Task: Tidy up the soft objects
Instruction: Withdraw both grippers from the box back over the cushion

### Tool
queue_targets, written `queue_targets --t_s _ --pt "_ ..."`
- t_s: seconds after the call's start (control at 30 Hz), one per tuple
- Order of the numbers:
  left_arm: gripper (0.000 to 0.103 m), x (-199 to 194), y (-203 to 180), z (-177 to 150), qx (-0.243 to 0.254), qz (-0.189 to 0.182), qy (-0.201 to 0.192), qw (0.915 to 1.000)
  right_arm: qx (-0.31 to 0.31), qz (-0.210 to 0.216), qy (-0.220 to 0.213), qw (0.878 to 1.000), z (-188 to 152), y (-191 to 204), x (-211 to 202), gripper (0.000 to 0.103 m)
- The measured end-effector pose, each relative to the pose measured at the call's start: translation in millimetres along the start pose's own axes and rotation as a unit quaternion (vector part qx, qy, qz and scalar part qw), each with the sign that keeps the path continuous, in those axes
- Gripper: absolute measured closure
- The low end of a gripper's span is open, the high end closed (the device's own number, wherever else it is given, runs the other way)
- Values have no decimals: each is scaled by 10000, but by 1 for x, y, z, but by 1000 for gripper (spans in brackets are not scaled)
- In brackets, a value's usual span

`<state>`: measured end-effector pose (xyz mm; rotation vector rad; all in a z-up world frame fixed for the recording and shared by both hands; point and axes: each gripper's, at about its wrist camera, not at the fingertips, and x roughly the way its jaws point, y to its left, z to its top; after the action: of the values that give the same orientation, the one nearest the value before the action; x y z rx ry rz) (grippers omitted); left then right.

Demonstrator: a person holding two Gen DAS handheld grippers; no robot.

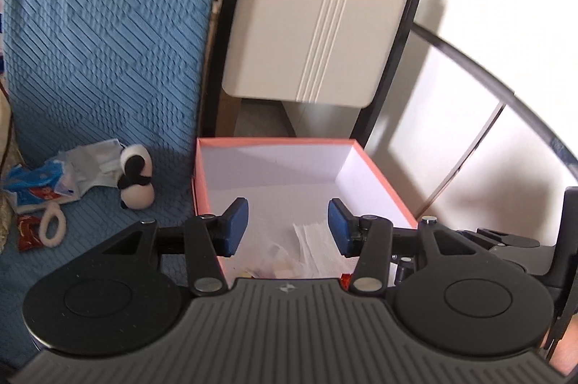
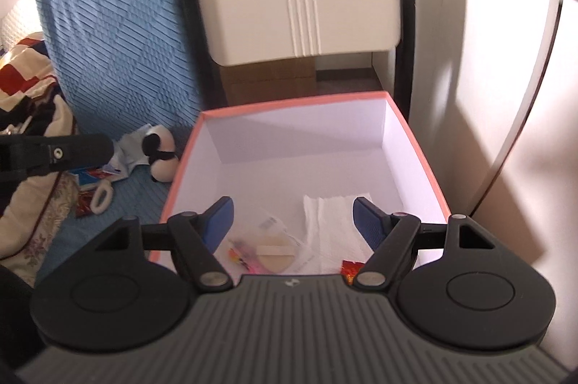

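Observation:
A box (image 1: 274, 140) with a salmon rim and white inside stands on the blue bedding. In it lie a white tissue (image 2: 332, 221), a clear bag with a beige puff (image 2: 269, 250) and a red wrapper (image 2: 350, 266). My left gripper (image 1: 288, 218) hovers open over the box's near left part, nothing between its blue pads. Over the near side of the box (image 2: 289, 102), my right gripper (image 2: 292, 214) is open and empty too. Left of the box lie a black-and-white plush (image 1: 135, 178), a face mask (image 1: 94, 163), a white fluffy ring (image 1: 52, 225) and a red packet (image 1: 29, 232).
A blue quilted cushion (image 1: 108, 41) leans upright behind the loose items. A beige plastic panel in a black frame (image 1: 318, 22) rises behind the box, with a white wall to the right. Patterned fabric (image 2: 29, 87) is piled at far left. A blue-and-white packet (image 1: 32, 178) lies by the mask.

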<state>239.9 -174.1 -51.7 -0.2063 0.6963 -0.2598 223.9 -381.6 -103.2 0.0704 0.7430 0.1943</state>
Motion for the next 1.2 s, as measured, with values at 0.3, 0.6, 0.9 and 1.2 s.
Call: queue_targets --t_s 0.3,0.6,0.9,1.2 --pt "48 -40 17 -1 65 185 -325 9993 -113 92 -193 9997 4 32 -21 28" --pt "48 -69 42 -7 -6 329 -514 9981 -268 238 -243 9991 0 68 -28 28" --pt "48 -82 80 -20 -170 498 -553 9971 -533 398 -248 9975 -13 105 -25 28" --pt "48 -86 123 -45 -406 744 -578 9947 -590 628 -149 9962 -33 140 1 28"
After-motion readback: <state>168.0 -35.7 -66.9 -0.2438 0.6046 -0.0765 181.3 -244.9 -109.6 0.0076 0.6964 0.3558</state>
